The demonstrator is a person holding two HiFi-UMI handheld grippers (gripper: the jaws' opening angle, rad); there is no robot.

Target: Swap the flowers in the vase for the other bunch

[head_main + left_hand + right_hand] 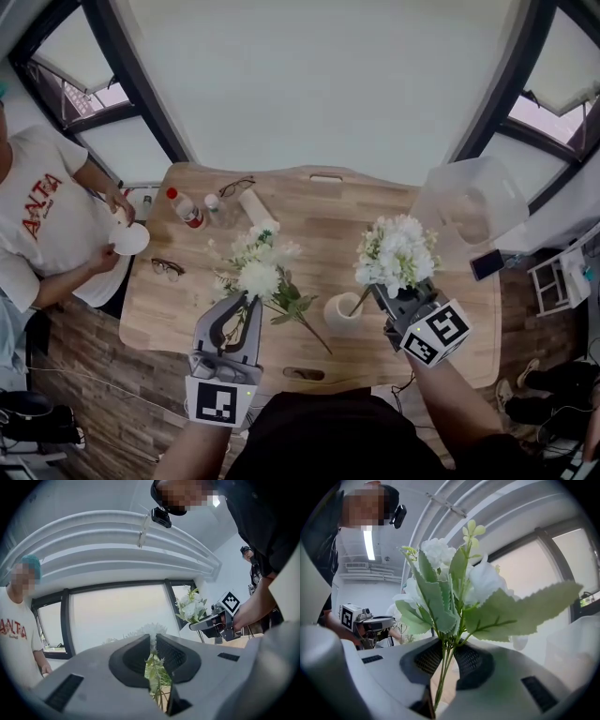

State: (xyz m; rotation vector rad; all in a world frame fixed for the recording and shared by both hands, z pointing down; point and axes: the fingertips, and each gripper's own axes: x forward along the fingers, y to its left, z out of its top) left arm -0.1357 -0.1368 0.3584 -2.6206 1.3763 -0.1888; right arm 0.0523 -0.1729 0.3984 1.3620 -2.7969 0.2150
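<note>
Jaws of the left gripper [153,656] clamp the stems of the left bunch [260,267], held aside over the tabletop [450,328], apparently to free the vase [342,314]. Right gripper [449,663] jaws grip the right bunch [397,251]; its stem ends meet the vase mouth.

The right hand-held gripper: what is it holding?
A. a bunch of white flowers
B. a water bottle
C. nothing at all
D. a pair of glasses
A: in its own view, the right hand-held gripper has its jaws closed on the stalks of a bunch of white flowers.
</note>
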